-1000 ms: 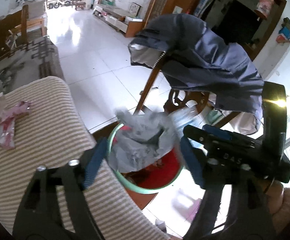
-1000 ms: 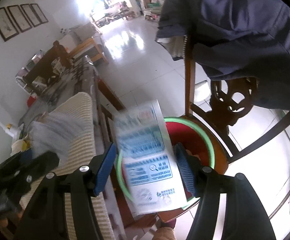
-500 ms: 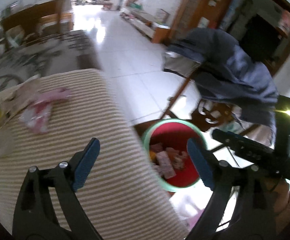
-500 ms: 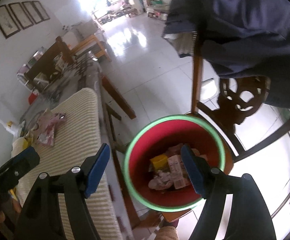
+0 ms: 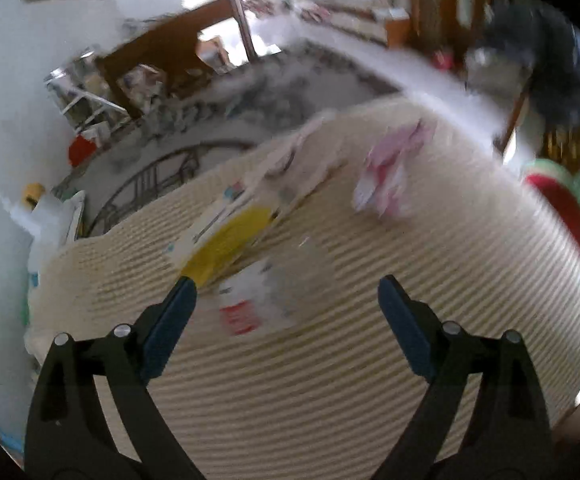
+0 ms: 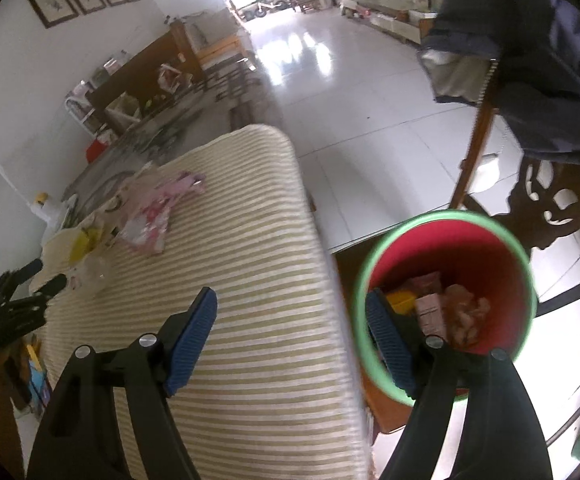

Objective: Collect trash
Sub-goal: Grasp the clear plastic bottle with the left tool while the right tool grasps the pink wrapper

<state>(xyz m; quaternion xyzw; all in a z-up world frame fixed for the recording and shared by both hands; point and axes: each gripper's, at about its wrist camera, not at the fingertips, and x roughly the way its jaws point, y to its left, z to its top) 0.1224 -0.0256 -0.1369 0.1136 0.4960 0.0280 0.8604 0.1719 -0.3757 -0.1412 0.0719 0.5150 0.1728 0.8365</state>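
Note:
Loose trash lies on a striped cloth surface point(image 5: 329, 380): a pink wrapper point(image 5: 385, 176), a yellow packet point(image 5: 230, 240) and a blurred white-and-red wrapper point(image 5: 250, 300). My left gripper point(image 5: 286, 284) hangs open just above that last wrapper, its pads clear of it. My right gripper point(image 6: 290, 294) is over the cloth's edge point(image 6: 250, 360); its jaws are opening with nothing between them. To its right stands a red bin with a green rim point(image 6: 445, 216), holding several wrappers. The right wrist view also shows the pink wrapper point(image 6: 154, 208) and the left gripper point(image 6: 44, 276) far left.
A wooden chair draped with a dark blue jacket point(image 6: 529, 60) stands just behind the bin. White tiled floor point(image 6: 349, 100) runs beyond the cloth. A dark patterned table point(image 5: 250, 92) adjoins the cloth's far side, with cluttered wooden furniture point(image 6: 150, 64) along the wall.
The crumpled grey plastic and the printed packet left the jaws and went into the bin. Both grippers swung left from the bin toward the striped cloth, jaws wider.

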